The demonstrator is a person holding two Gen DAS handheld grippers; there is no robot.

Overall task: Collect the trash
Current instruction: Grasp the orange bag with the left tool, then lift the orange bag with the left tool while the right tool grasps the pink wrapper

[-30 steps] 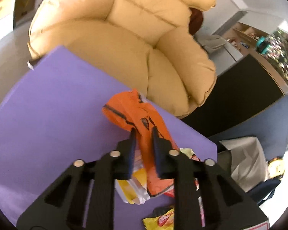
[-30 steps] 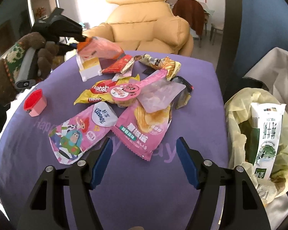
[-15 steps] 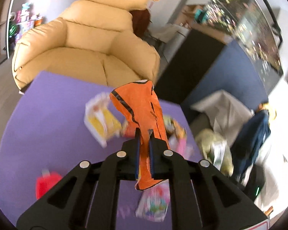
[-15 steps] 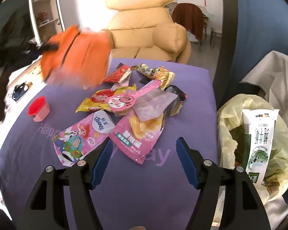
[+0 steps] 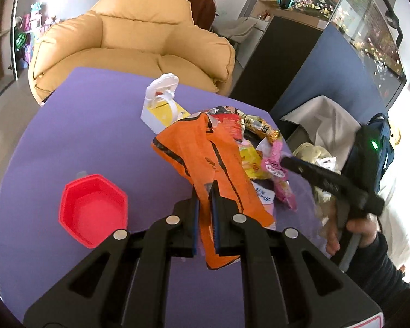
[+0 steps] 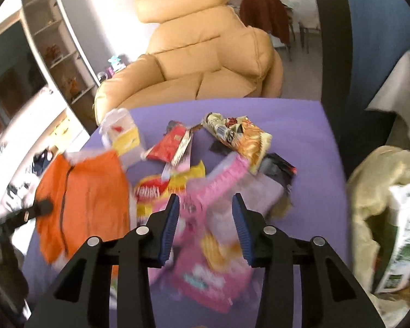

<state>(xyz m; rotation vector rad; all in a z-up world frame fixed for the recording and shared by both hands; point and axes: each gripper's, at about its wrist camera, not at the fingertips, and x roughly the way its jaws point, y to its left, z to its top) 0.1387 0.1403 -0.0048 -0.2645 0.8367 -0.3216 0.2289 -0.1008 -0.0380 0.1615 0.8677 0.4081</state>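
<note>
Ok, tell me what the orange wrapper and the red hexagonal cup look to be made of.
Orange wrapper: thin plastic film by the look, slightly glossy; it creases and hangs limp from the left gripper. Red cup: probably moulded plastic, smooth and matt; rigid, even walls.

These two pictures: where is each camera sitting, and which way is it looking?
Left wrist: sits on the left gripper, looking down along its fingers, shut on an orange wrapper; the other hand shows.
Right wrist: sits on the right gripper, looking down at a pink wrapper between its closing jaws.
Shared: purple table, wrappers, beige armchair.
</note>
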